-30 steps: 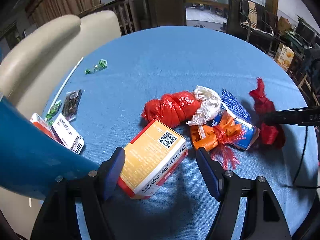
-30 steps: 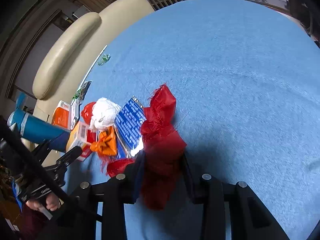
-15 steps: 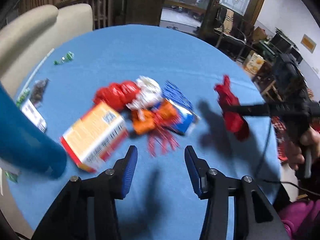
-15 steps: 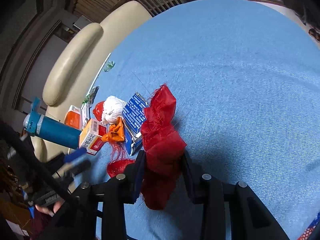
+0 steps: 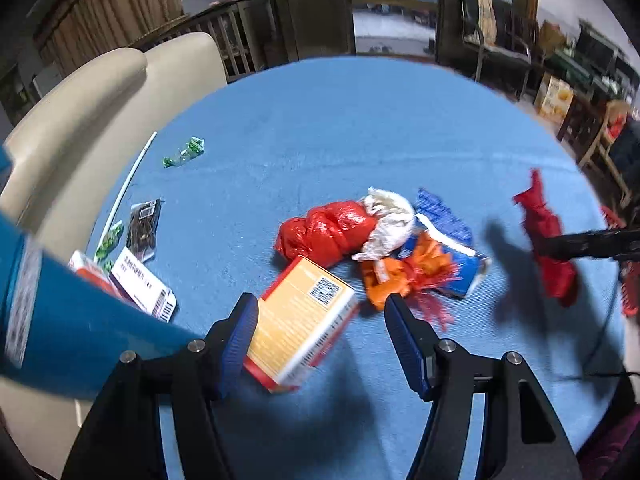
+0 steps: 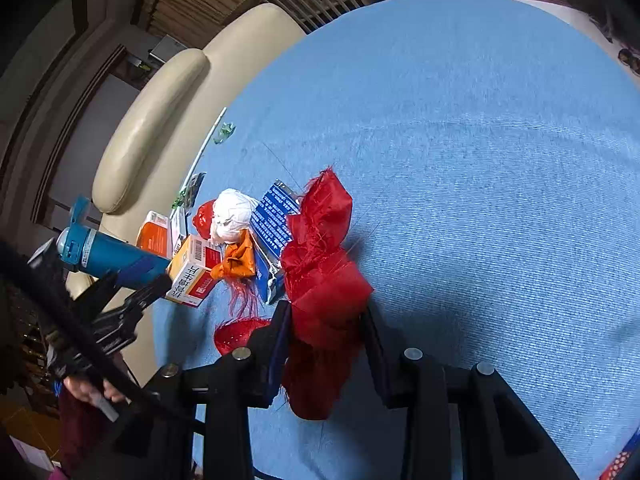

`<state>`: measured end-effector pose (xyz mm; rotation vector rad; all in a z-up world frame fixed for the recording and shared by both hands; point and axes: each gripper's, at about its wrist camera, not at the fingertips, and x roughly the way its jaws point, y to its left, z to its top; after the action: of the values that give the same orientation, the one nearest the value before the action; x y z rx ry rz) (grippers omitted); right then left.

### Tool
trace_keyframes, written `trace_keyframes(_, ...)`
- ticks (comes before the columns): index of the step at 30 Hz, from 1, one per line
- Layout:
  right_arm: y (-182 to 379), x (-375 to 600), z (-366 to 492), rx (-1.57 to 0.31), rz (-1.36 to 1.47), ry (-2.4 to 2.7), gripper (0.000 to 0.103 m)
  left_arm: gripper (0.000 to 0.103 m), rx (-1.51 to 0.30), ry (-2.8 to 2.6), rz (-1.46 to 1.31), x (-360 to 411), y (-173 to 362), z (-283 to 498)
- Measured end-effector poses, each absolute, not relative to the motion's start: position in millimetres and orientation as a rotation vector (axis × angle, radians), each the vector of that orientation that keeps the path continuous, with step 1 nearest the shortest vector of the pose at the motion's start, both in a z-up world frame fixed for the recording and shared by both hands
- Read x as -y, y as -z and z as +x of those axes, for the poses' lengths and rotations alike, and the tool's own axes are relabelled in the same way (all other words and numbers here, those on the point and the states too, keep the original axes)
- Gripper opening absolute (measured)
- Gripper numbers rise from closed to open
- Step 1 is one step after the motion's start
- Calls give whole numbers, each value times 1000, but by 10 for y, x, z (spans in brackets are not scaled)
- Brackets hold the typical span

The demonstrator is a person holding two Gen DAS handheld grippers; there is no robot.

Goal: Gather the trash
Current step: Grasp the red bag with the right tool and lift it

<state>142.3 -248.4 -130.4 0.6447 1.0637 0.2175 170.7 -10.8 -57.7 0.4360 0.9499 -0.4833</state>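
Observation:
My right gripper (image 6: 324,320) is shut on a crumpled red cloth scrap (image 6: 320,256) and holds it above the blue table; it also shows at the right of the left wrist view (image 5: 546,240). My left gripper (image 5: 320,324) is open and empty, its left finger next to an orange and white carton (image 5: 300,328). Past the carton lies a pile: a red plastic bag (image 5: 324,232), a white wad (image 5: 388,220), a blue wrapper (image 5: 444,224) and an orange wrapper (image 5: 404,272).
A blue bottle (image 5: 60,320) lies at the near left. Beside it are a small box with a barcode (image 5: 144,288), a dark packet (image 5: 142,228), green candy wrappers (image 5: 184,152) and a white straw (image 5: 132,176). A cream sofa (image 5: 80,112) borders the table's left edge.
My left gripper swung back left and closer to the carton and opened wider. My right gripper still holds the red cloth, lifted slightly.

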Motion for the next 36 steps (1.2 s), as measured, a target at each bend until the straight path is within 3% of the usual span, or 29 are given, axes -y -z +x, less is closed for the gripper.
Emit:
trace_keyframes(10,1370,2545,1393,-1075,662,-228,38,72,-1002,504,513,146,840,1901)
trace_keyframes(22,1379,2528,1375,-1077,670,-243,38,73,-969,490,558,178,906,1886)
trace_keyframes(28,1400,2506,1366,-1082,669,-242,38,73,-947,509,507,175,695,1903)
trace_keyframes(36,1402,2469,1359,-1081,667,-255,38,73,-1004,503,582,211,903,1879)
